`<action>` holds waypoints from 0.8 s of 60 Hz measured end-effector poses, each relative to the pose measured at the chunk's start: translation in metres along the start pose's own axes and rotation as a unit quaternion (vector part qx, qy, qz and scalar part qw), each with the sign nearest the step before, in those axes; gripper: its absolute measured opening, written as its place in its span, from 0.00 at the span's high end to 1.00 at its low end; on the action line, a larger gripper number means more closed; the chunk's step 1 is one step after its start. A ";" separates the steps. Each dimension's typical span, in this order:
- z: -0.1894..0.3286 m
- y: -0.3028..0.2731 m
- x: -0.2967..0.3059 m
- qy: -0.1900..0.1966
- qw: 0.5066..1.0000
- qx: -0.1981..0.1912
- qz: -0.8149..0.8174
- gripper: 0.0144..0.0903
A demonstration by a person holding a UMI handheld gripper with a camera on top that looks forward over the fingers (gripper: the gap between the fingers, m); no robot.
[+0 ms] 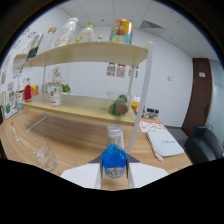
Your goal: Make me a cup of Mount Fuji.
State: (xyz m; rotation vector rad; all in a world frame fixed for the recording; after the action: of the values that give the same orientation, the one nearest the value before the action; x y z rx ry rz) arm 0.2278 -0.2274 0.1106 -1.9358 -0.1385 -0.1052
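A bottle of blue liquid [114, 161] with a clear neck and cap stands upright between my fingers, close in front of the camera. My gripper [114, 169] is shut on it, with the dark pads of both white fingers [82, 175] pressed against its sides. The wooden table [75, 137] shows just beneath the bottle; I cannot tell whether the bottle rests on it or hangs a little above. A clear glass cup [45, 157] stands on the table ahead of the left finger.
Beyond the bottle a two-level wooden shelf [90, 50] holds bottles and a colourful can [121, 31] on top. Lower down are a white jar [54, 94] and a glass jar [119, 106]. A booklet [162, 141] lies ahead to the right, with a black chair [202, 142] beyond it.
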 end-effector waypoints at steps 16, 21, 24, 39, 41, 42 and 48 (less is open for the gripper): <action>0.028 0.076 0.028 -0.008 0.996 -0.082 0.043 0.72; 0.031 0.084 0.028 -0.014 0.995 -0.094 0.044 0.72; 0.032 0.086 0.027 -0.017 0.994 -0.100 0.044 0.72; 0.027 0.097 0.026 -0.019 0.990 -0.124 0.064 0.70; 0.025 0.098 0.026 -0.018 0.990 -0.126 0.065 0.70; 0.024 0.099 0.027 -0.017 0.990 -0.128 0.064 0.70; 0.021 0.105 0.028 -0.011 0.988 -0.137 0.063 0.68</action>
State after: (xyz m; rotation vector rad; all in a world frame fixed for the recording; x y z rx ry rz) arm 0.2712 -0.2446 0.0099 -2.2159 -0.0165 -0.0191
